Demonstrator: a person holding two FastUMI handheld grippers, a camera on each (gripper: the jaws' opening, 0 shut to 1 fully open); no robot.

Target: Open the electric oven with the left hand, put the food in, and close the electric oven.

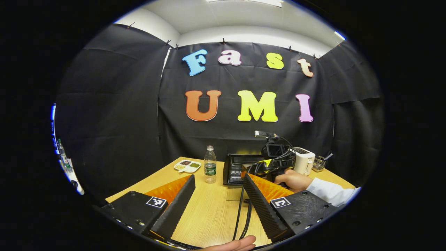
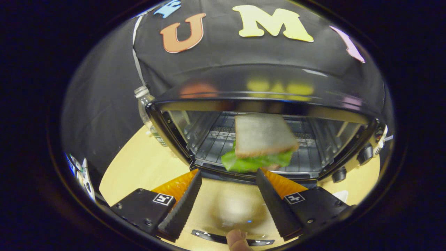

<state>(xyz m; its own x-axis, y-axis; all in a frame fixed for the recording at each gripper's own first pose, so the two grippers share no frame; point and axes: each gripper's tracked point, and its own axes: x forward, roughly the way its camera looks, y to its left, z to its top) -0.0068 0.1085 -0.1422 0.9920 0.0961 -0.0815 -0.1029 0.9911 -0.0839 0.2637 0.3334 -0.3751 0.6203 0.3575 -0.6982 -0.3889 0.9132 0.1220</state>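
Observation:
The black electric oven (image 2: 264, 87) stands open right in front of my right gripper (image 2: 229, 172), its glass door (image 2: 230, 209) folded down beneath the fingers. A sandwich (image 2: 261, 139) of bread and green lettuce, blurred, sits at the oven's mouth over the wire rack (image 2: 209, 143), just beyond the fingertips and held by neither; the jaws are spread wide. In the left gripper view the oven (image 1: 233, 167) is farther off across the table, with the right gripper (image 1: 270, 164) and its hand (image 1: 292, 179) in front of it. My left gripper (image 1: 218, 177) hangs open over the table, holding nothing.
A water bottle (image 1: 209, 165) stands left of the oven, and a white plate of beans (image 1: 188, 166) lies behind it. A white toaster (image 1: 304, 160) and a wire holder (image 1: 318, 163) sit to the oven's right. Cables (image 1: 244, 216) trail over the wooden table (image 1: 209, 216).

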